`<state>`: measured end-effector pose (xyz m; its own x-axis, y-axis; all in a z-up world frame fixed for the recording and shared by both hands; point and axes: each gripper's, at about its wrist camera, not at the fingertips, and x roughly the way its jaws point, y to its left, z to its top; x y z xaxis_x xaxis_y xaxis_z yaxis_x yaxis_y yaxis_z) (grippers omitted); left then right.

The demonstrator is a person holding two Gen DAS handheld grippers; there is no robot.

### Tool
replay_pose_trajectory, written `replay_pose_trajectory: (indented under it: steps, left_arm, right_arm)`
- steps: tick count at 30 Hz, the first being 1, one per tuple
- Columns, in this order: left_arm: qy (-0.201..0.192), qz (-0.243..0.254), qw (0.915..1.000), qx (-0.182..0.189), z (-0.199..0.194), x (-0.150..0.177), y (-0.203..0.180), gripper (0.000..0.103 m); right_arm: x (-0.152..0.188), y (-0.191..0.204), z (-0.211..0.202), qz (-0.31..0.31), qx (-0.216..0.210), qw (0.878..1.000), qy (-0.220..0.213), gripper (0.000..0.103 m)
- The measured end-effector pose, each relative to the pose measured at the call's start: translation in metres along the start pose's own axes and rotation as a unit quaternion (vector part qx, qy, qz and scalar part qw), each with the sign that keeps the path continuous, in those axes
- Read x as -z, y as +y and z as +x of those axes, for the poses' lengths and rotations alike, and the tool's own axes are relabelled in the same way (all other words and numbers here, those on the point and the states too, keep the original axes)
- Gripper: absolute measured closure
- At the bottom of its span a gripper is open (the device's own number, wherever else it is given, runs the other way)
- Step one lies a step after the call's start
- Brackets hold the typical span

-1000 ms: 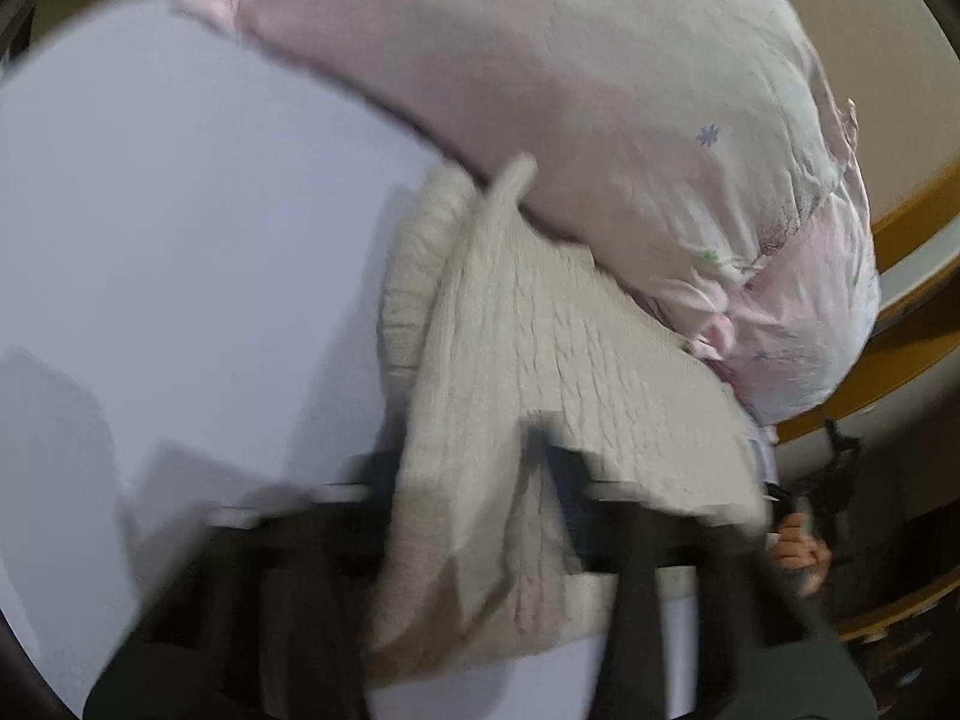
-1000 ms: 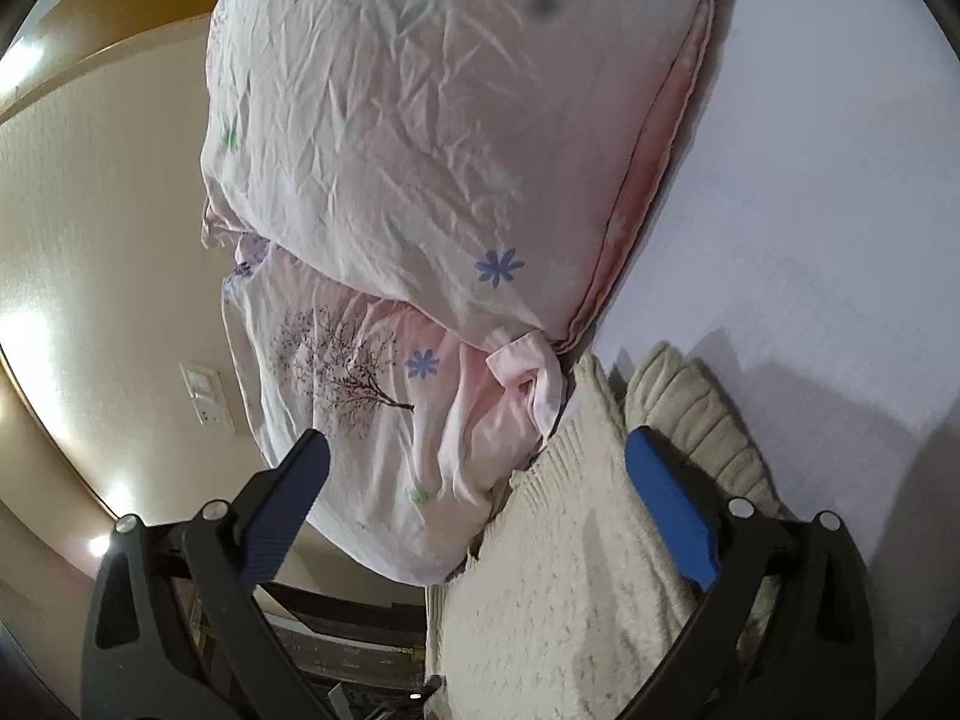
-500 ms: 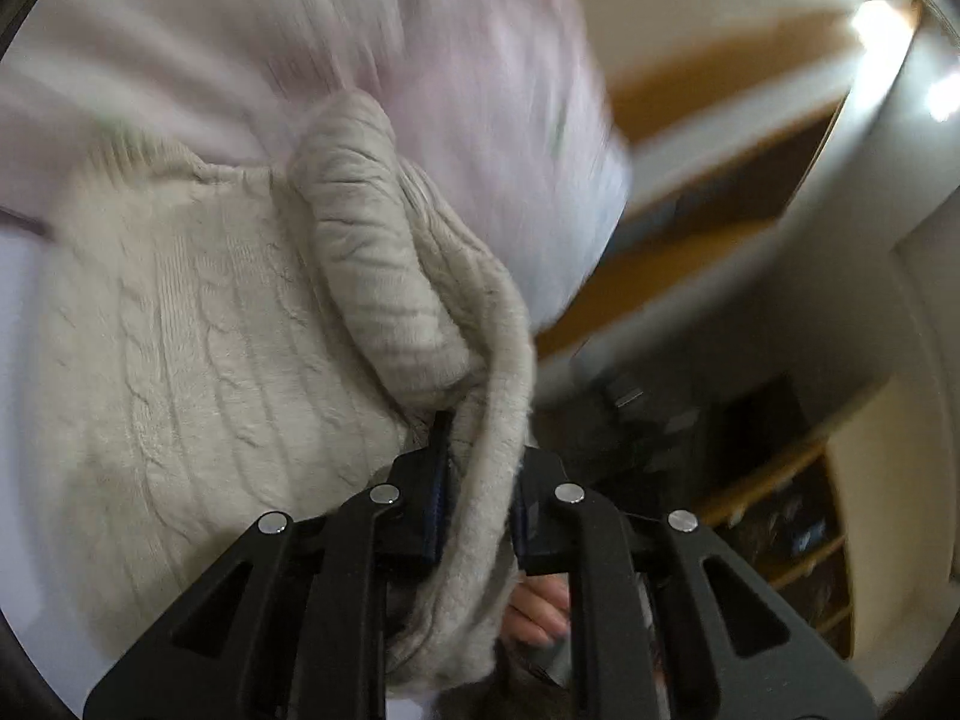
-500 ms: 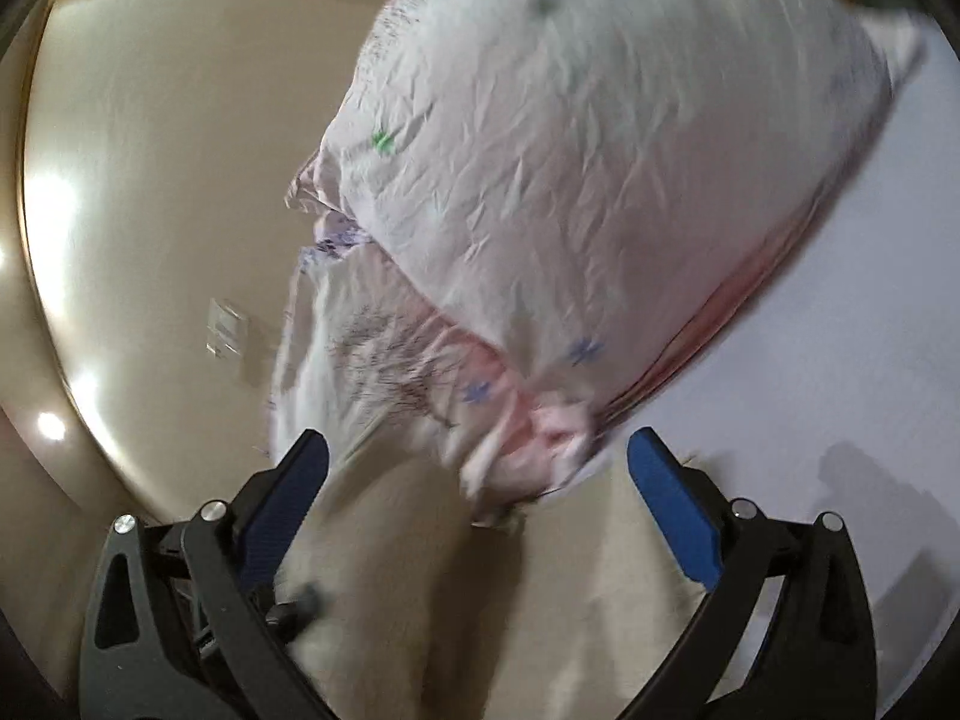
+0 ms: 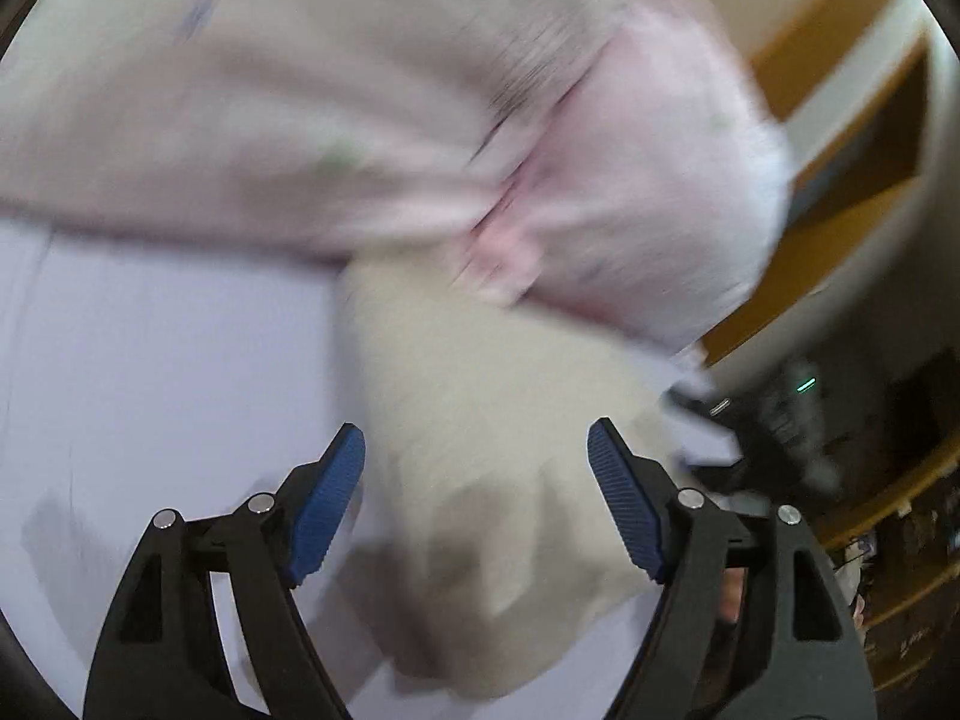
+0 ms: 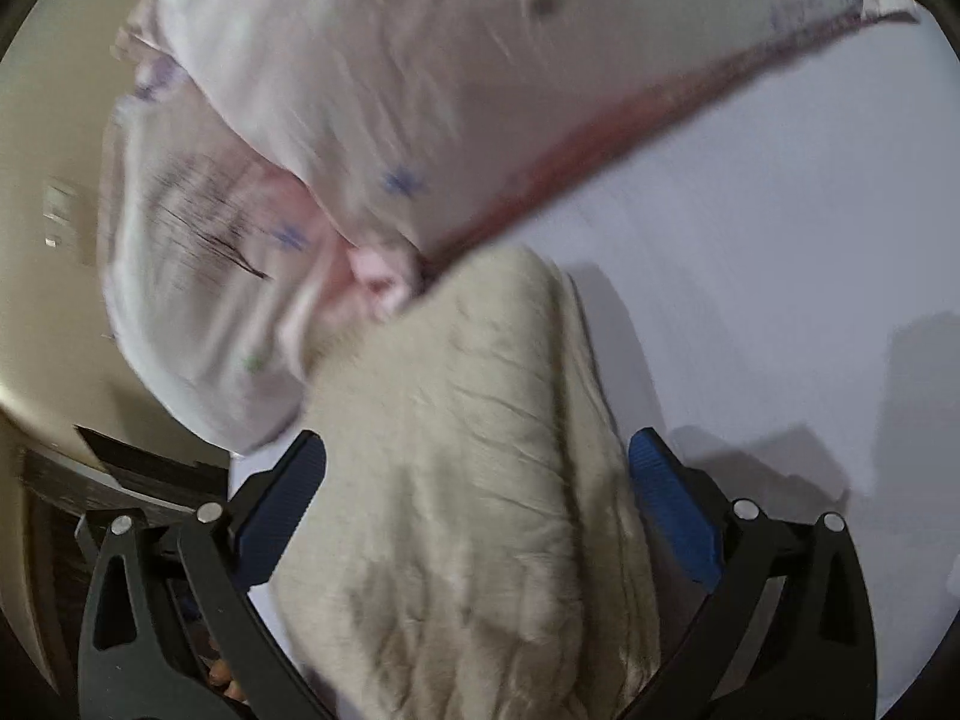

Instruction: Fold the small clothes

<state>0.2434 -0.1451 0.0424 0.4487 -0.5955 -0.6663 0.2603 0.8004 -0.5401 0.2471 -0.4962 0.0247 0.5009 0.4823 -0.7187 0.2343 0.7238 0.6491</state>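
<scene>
A cream cable-knit sweater [image 5: 480,420] lies folded on the white bed sheet [image 5: 150,360], its far end against the pink pillows. My left gripper [image 5: 477,492] is open, its blue pads on either side of the sweater, gripping nothing. In the right wrist view the same sweater [image 6: 468,480] fills the lower middle. My right gripper [image 6: 477,498] is open too, its pads spread beside the sweater. Both views are blurred by motion.
Two pale pink pillows with small flower prints [image 5: 420,120] lie stacked behind the sweater; they also show in the right wrist view [image 6: 420,90]. The bed edge, a wooden headboard [image 5: 840,138] and dark shelves [image 5: 900,480] are at the right. White sheet [image 6: 780,240] spreads to the right.
My left gripper was shut on the sweater's edge half a second ago; now it has let go and stands open. The sweater has dropped onto the sheet. My right gripper stayed open.
</scene>
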Motion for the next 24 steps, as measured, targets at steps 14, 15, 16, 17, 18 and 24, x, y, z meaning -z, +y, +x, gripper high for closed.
replay_pose_trajectory:
  steps: [14, 15, 16, 17, 18, 24]
  left_arm:
    - [0.029, -0.006, 0.9958, 0.086, 0.002, 0.021, 0.026, 0.057]
    - [0.015, 0.010, 0.9966, 0.080, -0.012, 0.023, 0.030, 0.057]
    - [-0.001, 0.030, 0.9973, 0.067, -0.025, 0.024, 0.032, 0.057]
    - [-0.016, 0.050, 0.9973, 0.051, -0.036, 0.024, 0.035, 0.057]
    - [-0.032, 0.075, 0.9965, 0.022, -0.047, 0.026, 0.040, 0.056]
    - [-0.064, 0.096, 0.9921, -0.049, -0.082, 0.044, 0.055, 0.051]
  right_arm:
    - [0.042, 0.026, 0.012, -0.032, -0.068, 0.997, -0.020, 0.071]
    - [0.046, 0.039, 0.012, -0.050, -0.096, 0.994, -0.014, 0.071]
    - [0.050, 0.050, 0.016, -0.069, -0.110, 0.992, -0.007, 0.072]
    - [0.054, 0.057, 0.017, -0.087, -0.110, 0.990, -0.003, 0.072]
    - [0.060, 0.072, 0.025, -0.120, -0.089, 0.989, 0.000, 0.070]
    - [0.084, 0.088, 0.017, -0.163, 0.000, 0.986, -0.029, 0.045]
